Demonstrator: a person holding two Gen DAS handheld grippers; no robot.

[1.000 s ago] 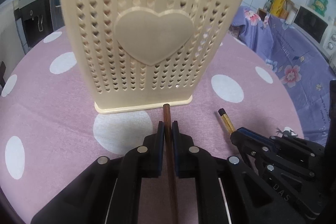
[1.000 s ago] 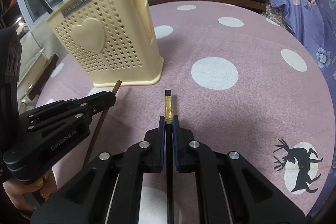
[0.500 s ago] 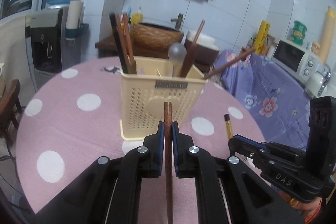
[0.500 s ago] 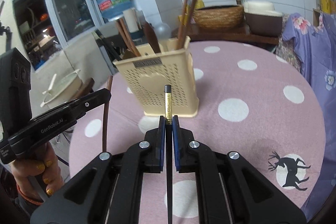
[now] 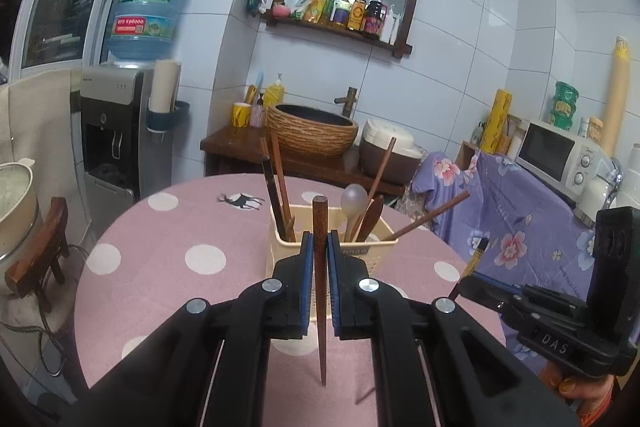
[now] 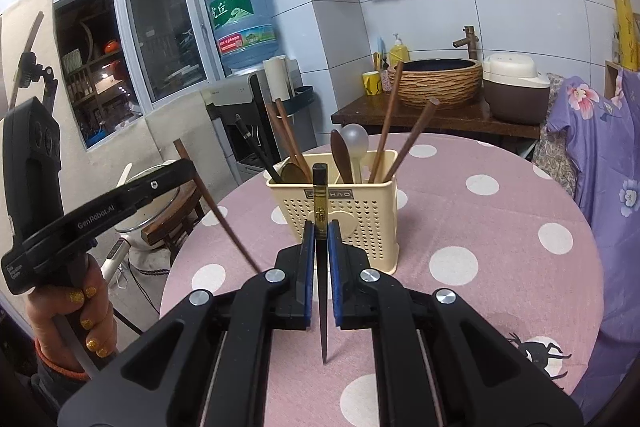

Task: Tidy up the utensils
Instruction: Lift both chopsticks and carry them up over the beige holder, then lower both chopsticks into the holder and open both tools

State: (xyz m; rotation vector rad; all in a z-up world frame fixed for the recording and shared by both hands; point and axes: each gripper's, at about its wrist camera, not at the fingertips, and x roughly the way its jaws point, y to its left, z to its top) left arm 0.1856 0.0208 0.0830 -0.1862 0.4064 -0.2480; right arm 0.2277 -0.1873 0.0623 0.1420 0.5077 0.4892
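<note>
The left tool pinches a brown chopstick, thick end pointing away toward the cream holder. The right tool pinches a black chopstick (gold-banded), pointing likewise. Both hang above the pink dotted surface, short of the holder's upright utensils.

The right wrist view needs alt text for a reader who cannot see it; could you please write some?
The right gripper is shut on a black chopstick with a gold band, held above a pink polka-dot table facing a cream perforated utensil holder with chopsticks and spoons inside. At left, the left gripper holds a brown chopstick.
</note>
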